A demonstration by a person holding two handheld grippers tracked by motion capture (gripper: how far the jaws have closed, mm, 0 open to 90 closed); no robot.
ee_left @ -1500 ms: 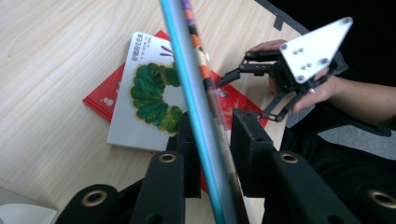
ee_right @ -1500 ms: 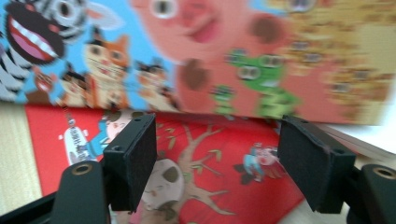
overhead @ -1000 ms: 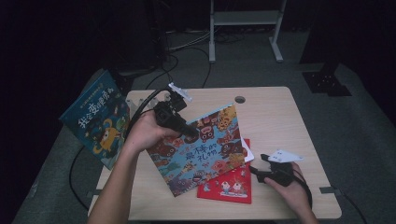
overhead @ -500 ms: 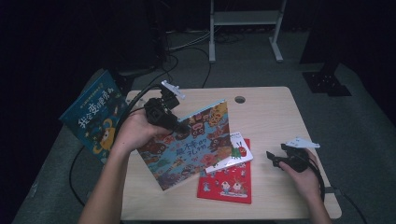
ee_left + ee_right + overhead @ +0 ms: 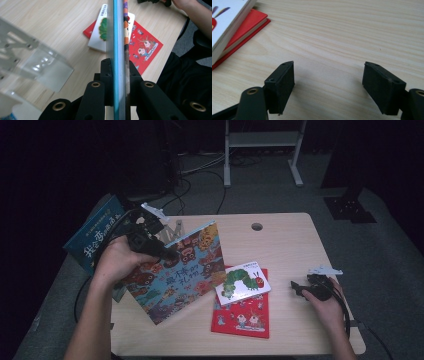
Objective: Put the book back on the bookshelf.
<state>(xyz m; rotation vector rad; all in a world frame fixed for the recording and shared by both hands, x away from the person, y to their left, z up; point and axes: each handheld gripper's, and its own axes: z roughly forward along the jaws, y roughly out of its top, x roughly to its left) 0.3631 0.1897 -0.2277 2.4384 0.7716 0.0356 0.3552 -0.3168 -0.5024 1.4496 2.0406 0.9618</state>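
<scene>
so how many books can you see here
4: colourful book held up in the left gripper, white caterpillar book atop the red book, blue book off the table's left edge. More may be hidden.

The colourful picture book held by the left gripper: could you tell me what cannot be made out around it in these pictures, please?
- High view: the picture book, tilted up off the table, hides whatever lies under it.
- Left gripper view: that book shows edge-on between the left gripper jaws, so its cover is unreadable.
- High view: the caterpillar book covers part of the red book.
- High view: the dark blue book is partly hidden behind the left hand.
</scene>
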